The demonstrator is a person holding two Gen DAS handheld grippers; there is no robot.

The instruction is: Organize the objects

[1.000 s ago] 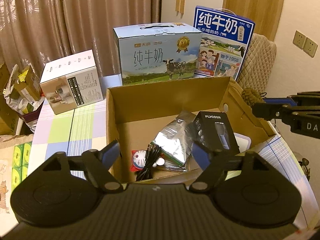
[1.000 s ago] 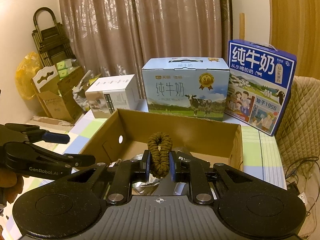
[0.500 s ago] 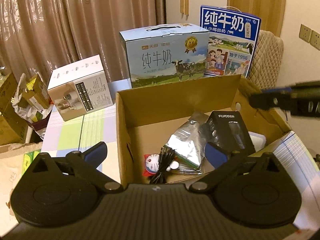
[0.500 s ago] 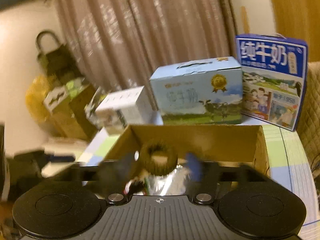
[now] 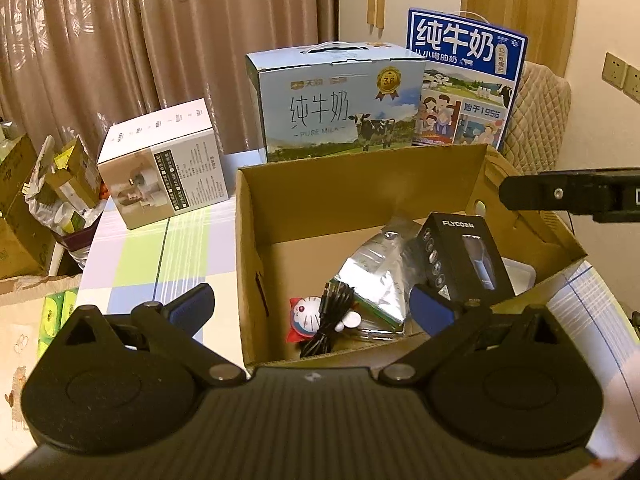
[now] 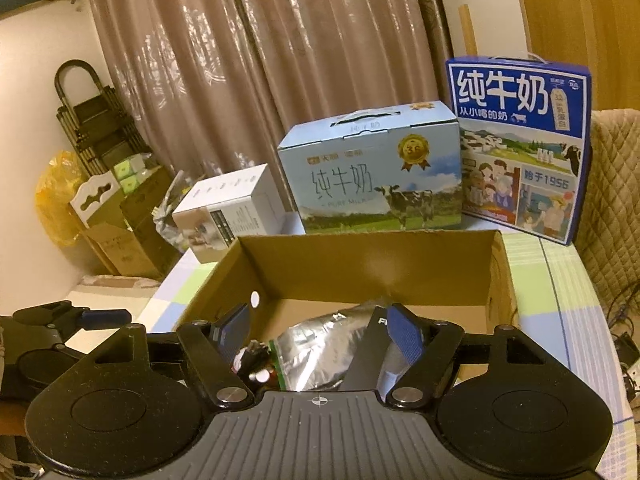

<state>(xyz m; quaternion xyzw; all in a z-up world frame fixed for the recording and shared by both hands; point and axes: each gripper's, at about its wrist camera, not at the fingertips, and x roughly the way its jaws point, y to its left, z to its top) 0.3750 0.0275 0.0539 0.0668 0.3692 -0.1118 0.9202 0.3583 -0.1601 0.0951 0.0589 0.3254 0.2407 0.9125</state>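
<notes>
1. Here, the left gripper (image 5: 310, 308) hangs wide open at the near edge of the cardboard box (image 5: 360, 184), holding nothing.
2. Right gripper (image 6: 320, 330): also spread open, empty, above the box interior.
3. Inside the box: black FLYCO carton (image 5: 464, 256), silver foil pouch (image 5: 376, 272), coiled black cable (image 5: 332, 316) lying over a Doraemon figure (image 5: 304, 314).
4. Two milk cartons (image 5: 340, 100) stand behind on the checked worktop (image 5: 160, 252).

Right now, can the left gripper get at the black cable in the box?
Probably yes. The left gripper is open over the cardboard box, and the black cable lies on top by the near wall, uncovered.
</notes>
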